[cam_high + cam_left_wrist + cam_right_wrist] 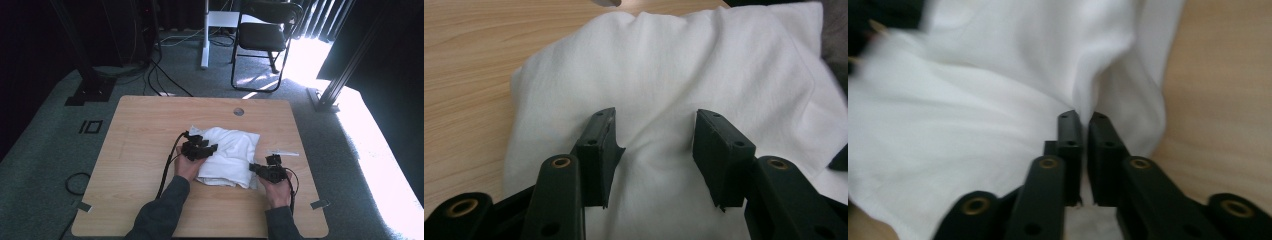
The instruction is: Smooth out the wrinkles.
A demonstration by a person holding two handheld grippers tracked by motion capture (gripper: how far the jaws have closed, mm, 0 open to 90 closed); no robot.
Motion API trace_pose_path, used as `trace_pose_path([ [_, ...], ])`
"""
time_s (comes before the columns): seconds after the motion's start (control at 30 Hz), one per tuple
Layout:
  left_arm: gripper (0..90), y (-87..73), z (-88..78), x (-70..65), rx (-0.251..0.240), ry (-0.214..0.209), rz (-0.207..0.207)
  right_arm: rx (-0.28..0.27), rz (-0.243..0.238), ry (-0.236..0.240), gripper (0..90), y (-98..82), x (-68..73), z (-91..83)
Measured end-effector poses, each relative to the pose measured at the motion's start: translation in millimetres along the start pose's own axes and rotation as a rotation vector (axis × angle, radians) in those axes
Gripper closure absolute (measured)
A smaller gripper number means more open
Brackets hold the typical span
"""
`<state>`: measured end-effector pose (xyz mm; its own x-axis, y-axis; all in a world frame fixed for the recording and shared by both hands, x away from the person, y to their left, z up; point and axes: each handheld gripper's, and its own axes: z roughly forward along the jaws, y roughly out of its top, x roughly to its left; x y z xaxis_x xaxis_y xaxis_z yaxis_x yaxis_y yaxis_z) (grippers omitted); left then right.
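Note:
A folded white cloth point(227, 152) lies in the middle of the wooden table point(150, 125). My left gripper point(210, 148) rests over the cloth's left edge. In the left gripper view its jaws point(656, 135) stand wide apart above the cloth point(674, 65), with a soft crease running between them and no pad pressing it. My right gripper point(252, 167) is at the cloth's near right corner. In the right gripper view its jaws point(1082, 117) are almost together, pinching a raised fold of the cloth point(973, 100).
A thin white strip point(282, 153) lies on the table just right of the cloth. A round cable hole point(239, 111) sits near the far edge. A black folding chair point(265, 35) and cables stand on the carpet beyond the table.

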<state>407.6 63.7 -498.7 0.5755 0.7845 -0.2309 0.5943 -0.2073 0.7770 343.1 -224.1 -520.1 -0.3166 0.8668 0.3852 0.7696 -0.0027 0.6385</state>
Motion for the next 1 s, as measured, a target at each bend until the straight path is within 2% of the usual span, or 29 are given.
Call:
trace_pose_path([
  [0.03,49.0,-0.3,-0.9,-0.8,-0.003,0.006,-0.003,-0.017,0.008,-0.052,67.6,-0.4,-1.4,0.0],
  [0.07,47.4,-0.6,-2.3,-0.7,-0.01,0.006,-0.006,-0.074,0.006,-0.077,57.4,1.1,-2.3,-4.0],
  [0.13,47.3,-1.2,-3.4,0.6,-0.016,-0.004,-0.006,-0.196,0.01,-0.058,47.8,10.5,-0.3,-15.6],
  [0.2,47.3,-1.5,-3.1,0.7,-0.017,-0.004,-0.009,-0.274,-0.006,-0.07,40.3,27.9,3.5,-21.1],
  [0.23,47.2,-1.5,-3.0,0.0,-0.018,0.0,-0.006,-0.294,0.001,-0.061,37.0,37.9,4.1,-19.5],
  [0.3,46.9,-2.1,-2.4,-1.7,-0.018,0.002,0.003,-0.303,-0.003,-0.028,36.5,56.8,5.4,-10.3],
  [0.33,46.9,-2.1,-2.4,-1.7,-0.018,0.002,0.003,-0.302,-0.011,-0.029,39.9,65.0,5.7,-3.0],
  [0.37,46.9,-2.4,-2.1,-2.1,-0.017,0.008,0.011,-0.302,-0.011,-0.029,39.9,65.0,5.7,-3.0],
  [0.4,47.9,-2.9,-1.5,-2.5,-0.011,0.014,0.01,-0.245,-0.012,-0.022,74.6,78.4,0.2,13.3],
  [0.43,49.3,-3.1,-1.3,-2.7,-0.009,0.019,0.012,-0.23,0.011,-0.017,84.7,82.2,-6.3,19.8],
  [0.47,51.9,-3.2,-1.0,-3.3,-0.001,0.018,0.018,-0.224,0.043,-0.031,88.3,84.4,-14.4,24.5],
  [0.5,53.9,-3.8,0.4,-4.3,0.003,0.015,0.02,-0.217,0.071,-0.038,88.7,85.2,-22.4,28.5],
  [0.6,56.4,-6.1,7.4,-9.6,0.024,0.023,0.031,-0.165,0.095,-0.089,88.4,79.7,-39.7,46.0],
  [0.63,56.4,-6.8,8.9,-11.1,0.023,0.03,0.036,-0.147,0.117,-0.101,87.8,75.4,-44.1,53.3],
  [0.67,56.3,-7.3,9.0,-12.3,0.014,0.032,0.034,-0.11,0.128,-0.113,85.5,70.7,-48.0,61.9],
  [0.7,55.6,-7.6,8.3,-12.2,0.003,0.022,0.027,-0.051,0.138,-0.106,79.4,66.6,-51.1,70.8],
  [0.73,53.5,-7.8,6.7,-11.7,-0.005,0.011,0.022,-0.023,0.139,-0.094,73.9,62.9,-52.5,74.6],
  [0.77,51.3,-7.9,4.7,-11.5,-0.014,0.005,0.027,-0.037,0.151,-0.117,64.0,60.8,-51.3,70.3],
  [0.83,48.1,-8.3,1.3,-12.3,-0.022,0.001,0.042,-0.125,0.154,-0.133,51.7,59.6,-42.6,48.4],
  [0.9,47.1,-8.3,-0.5,-12.9,-0.027,0.001,0.042,-0.257,0.086,-0.121,46.7,58.5,-23.3,17.2],
  [0.93,47.1,-8.5,-1.0,-13.5,-0.034,0.001,0.038,-0.311,0.037,-0.095,46.9,56.2,-11.0,3.8],
  [0.97,47.0,-8.5,-1.0,-13.5,-0.034,0.001,0.038,-0.311,0.037,-0.095,46.9,56.2,-11.0,3.8],
  [1.0,47.0,-8.9,-1.5,-15.3,-0.047,-0.003,0.037,-0.333,-0.044,-0.064,46.7,53.5,2.0,-4.5],
])
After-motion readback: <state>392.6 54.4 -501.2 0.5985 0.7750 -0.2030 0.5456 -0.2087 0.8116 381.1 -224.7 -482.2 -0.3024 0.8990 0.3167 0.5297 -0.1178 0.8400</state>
